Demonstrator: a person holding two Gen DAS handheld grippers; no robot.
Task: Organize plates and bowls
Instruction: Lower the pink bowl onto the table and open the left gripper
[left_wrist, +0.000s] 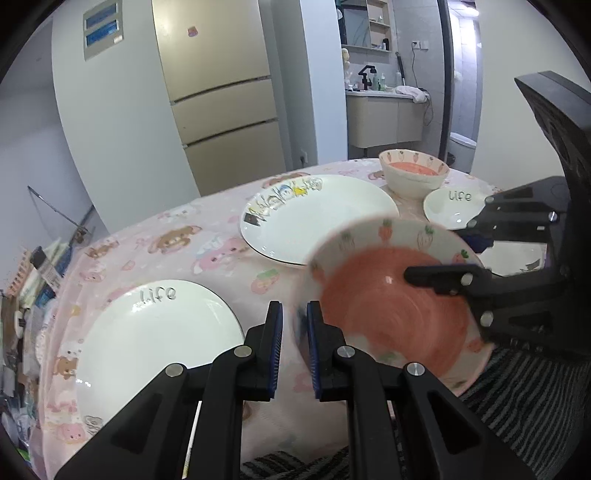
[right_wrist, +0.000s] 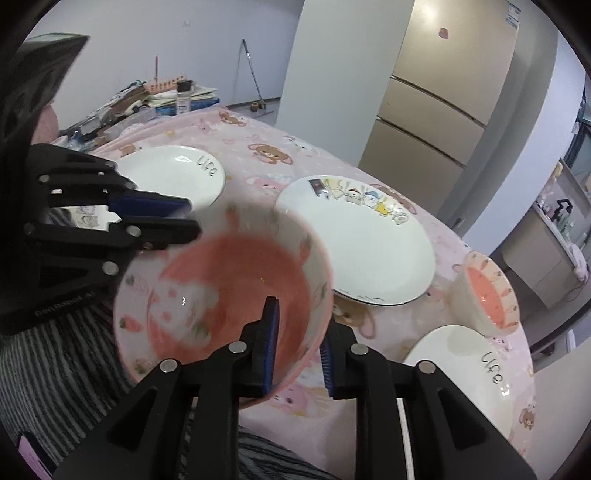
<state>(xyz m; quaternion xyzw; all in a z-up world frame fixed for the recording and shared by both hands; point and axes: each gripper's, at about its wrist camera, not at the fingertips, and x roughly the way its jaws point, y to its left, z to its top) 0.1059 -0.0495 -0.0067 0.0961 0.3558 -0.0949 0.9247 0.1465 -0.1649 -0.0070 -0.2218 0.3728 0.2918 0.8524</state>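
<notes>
A carrot-patterned bowl with an orange inside (left_wrist: 391, 306) (right_wrist: 225, 291) is held tilted above the near table edge, blurred by motion. My right gripper (right_wrist: 297, 345) is shut on its rim, one finger inside and one outside; it shows from the side in the left wrist view (left_wrist: 439, 254). My left gripper (left_wrist: 294, 343) is nearly closed and empty, just left of the bowl; it also shows in the right wrist view (right_wrist: 192, 218). A second carrot bowl (left_wrist: 413, 175) (right_wrist: 484, 295) stands at the far side.
A large cartoon-print plate (left_wrist: 317, 218) (right_wrist: 362, 240) lies mid-table on the pink tablecloth (left_wrist: 177, 251). A "Life" plate (left_wrist: 155, 343) (right_wrist: 177, 173) lies left, another (left_wrist: 450, 206) (right_wrist: 465, 369) right. Clutter (right_wrist: 147, 99) sits at the table's far left.
</notes>
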